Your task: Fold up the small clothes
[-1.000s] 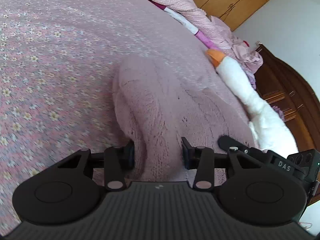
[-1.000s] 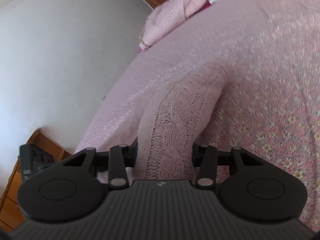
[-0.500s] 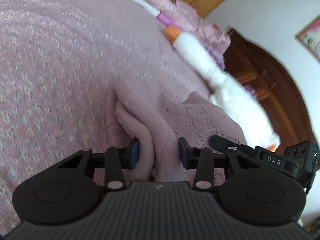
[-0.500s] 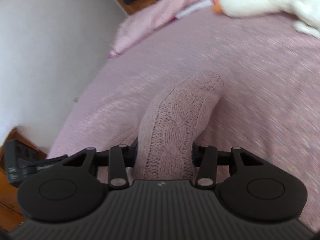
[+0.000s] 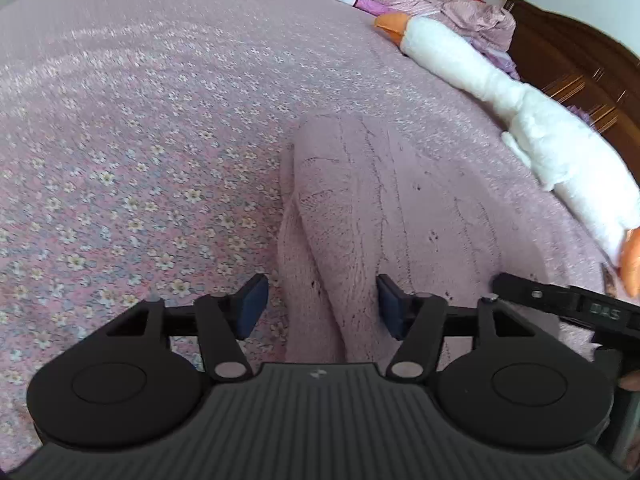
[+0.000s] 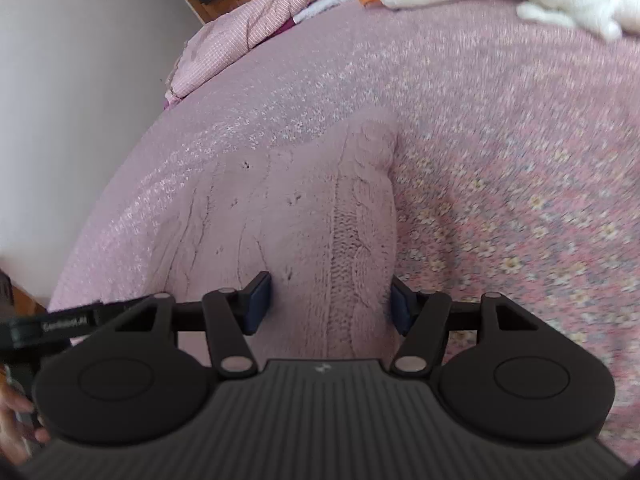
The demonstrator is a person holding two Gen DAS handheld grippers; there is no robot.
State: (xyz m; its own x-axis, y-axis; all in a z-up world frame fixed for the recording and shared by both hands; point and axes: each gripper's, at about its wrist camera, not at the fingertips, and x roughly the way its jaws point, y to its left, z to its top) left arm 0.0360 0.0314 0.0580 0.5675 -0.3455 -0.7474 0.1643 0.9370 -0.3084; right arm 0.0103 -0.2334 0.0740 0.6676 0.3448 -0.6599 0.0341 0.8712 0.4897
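A pale pink cable-knit sweater [image 5: 384, 208] is lying folded on the floral pink bedspread [image 5: 140, 140], near a white plush goose [image 5: 520, 120]. Both the left gripper [image 5: 318, 300] and the right gripper [image 6: 332, 300] are hovering over it, jaws apart; smoothing or another fold may be remaining.

A pale pink cable-knit sweater [image 5: 384, 208] lies flat on a floral pink bedspread [image 5: 140, 140], doubled over on itself, its folded left edge showing two layers and its cabled panel along the right side.

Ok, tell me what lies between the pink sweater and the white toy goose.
Only bare flowered bedspread separates the sweater from the goose, seen in the left wrist view.
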